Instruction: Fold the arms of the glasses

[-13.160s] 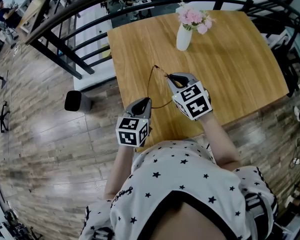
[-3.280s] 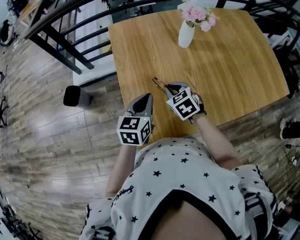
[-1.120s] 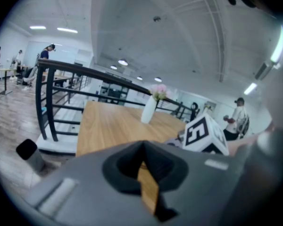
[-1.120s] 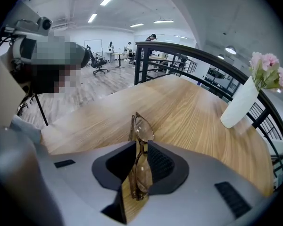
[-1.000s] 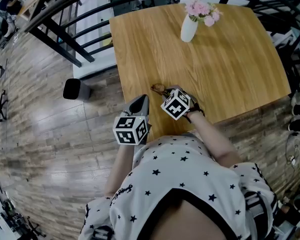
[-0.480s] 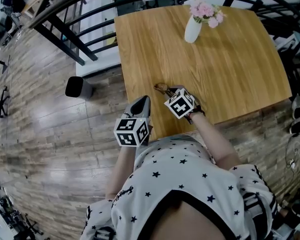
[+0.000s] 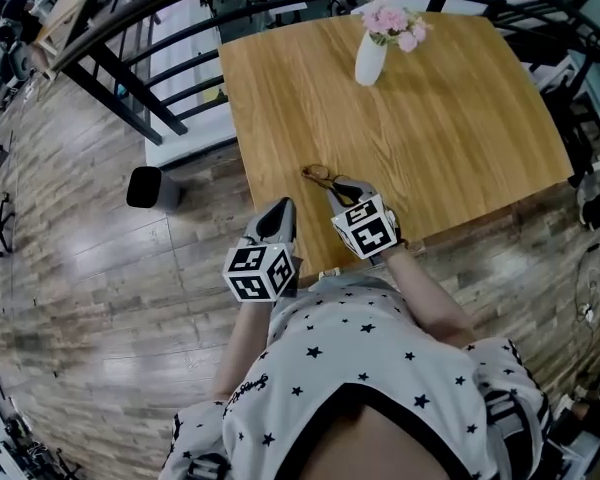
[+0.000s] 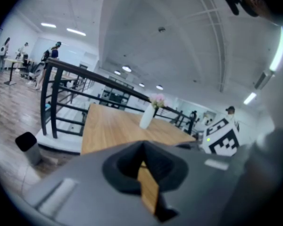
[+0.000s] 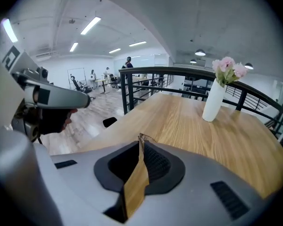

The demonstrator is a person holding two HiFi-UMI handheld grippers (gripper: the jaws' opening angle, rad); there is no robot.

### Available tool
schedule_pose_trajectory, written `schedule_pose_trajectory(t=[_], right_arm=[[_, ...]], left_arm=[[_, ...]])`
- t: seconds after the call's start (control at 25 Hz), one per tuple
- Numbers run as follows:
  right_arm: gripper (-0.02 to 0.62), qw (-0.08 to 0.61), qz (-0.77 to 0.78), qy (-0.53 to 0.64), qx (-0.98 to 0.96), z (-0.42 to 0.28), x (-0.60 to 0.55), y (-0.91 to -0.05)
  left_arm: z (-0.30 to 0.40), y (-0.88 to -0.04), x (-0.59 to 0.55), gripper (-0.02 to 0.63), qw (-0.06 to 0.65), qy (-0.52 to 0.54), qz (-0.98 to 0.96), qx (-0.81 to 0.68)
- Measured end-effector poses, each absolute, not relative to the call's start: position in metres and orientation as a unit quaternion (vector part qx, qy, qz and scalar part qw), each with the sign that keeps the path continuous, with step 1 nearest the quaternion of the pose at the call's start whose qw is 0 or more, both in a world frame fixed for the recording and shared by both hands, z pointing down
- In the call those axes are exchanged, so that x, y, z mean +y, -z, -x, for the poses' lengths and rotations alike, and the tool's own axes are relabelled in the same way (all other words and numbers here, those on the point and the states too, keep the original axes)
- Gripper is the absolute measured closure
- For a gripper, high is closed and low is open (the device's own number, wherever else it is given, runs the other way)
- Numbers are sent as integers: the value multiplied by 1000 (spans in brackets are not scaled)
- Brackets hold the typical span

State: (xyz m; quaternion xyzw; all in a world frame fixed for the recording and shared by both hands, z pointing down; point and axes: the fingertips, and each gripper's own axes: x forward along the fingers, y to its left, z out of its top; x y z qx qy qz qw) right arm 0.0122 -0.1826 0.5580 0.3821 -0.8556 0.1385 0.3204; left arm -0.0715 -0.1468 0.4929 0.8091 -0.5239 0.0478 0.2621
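From the head view: the light wooden square table (image 7: 450,118) fills the upper frame; a white ceramic vase (image 7: 369,58) of pink flowers (image 7: 390,20) stands at its 12 o'clock edge; the thin dark-framed glasses (image 7: 320,175) lie on the wood near the 7 o'clock corner. The right gripper (image 7: 338,184) hovers just beside them, with the glasses at its 11 o'clock. The left gripper (image 7: 282,206) hangs off the table's edge, at 8 o'clock from the glasses.

Over to the left gripper view: the left gripper (image 8: 142,146) is clenched, nothing caught between the jaws; the vase (image 8: 146,117) sits at 12 o'clock.

Now the right gripper view: the right gripper (image 9: 140,140) has its jaws drawn together at the tips; a sliver of the glasses (image 9: 144,137) peeps just past them; the vase (image 9: 213,100) is at 1 o'clock, the left gripper (image 9: 52,97) at 9 o'clock.
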Motion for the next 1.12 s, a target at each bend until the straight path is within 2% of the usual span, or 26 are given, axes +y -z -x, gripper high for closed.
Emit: schedule_pose_trajectory(t=[0.48,1.12], right_arm=[[572,225,-444,-169,-851,-10,-131,-512],[572,180,-467,-206,-841,18,-38,-484]], left_arm=[[84,-484,-110,600,259,-62,-824,-500],[110,-477,-30,600,247,-95,-843,-468]])
